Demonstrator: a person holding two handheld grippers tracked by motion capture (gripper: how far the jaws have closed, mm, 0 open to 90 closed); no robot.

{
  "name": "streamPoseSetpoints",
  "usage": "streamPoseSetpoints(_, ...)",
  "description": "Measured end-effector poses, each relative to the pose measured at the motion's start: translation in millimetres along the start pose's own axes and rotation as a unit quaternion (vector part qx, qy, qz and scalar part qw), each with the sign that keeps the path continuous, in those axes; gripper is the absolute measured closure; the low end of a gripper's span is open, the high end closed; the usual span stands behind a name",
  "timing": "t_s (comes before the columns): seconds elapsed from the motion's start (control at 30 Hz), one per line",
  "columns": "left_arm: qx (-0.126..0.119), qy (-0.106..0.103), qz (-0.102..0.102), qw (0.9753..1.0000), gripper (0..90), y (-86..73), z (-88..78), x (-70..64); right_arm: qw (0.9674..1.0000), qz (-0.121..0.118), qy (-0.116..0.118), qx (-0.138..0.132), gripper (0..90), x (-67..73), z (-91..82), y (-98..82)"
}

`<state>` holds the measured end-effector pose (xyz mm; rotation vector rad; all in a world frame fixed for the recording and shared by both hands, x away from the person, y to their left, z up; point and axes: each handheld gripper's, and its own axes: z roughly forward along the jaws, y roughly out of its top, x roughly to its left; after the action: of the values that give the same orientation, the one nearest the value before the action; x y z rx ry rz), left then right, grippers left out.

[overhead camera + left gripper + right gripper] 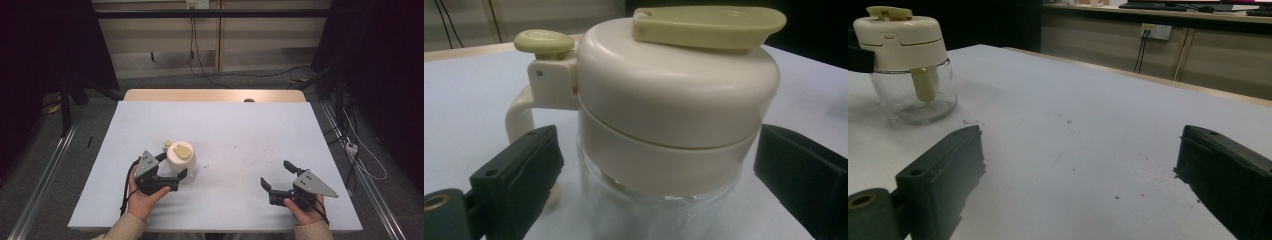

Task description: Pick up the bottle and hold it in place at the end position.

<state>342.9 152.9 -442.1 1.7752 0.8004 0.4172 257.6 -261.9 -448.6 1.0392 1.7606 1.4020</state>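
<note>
A glass jar with a cream lid is stood upright on the bench, left of its middle. The left gripper is placed around the jar, its fingers spread wide on either side, not touching it. The right gripper is held well apart over bare bench, fingers wide and holding nothing.
</note>
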Motion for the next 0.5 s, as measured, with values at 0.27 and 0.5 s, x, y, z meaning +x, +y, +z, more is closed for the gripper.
streamPoseSetpoints(0.27,0.0,0.006,-0.002,1.0,4.4,0.3,6.9,-2.1,1.0,0.0,0.0,0.0,4.4,0.6,0.2,0.2)
streamPoseSetpoints(0.5,0.001,0.014,0.002,0.9999,4.2,0.5,14.3,-6.3,1.0,-0.001,0.001,-0.001,4.6,0.5,0.1,0.3)
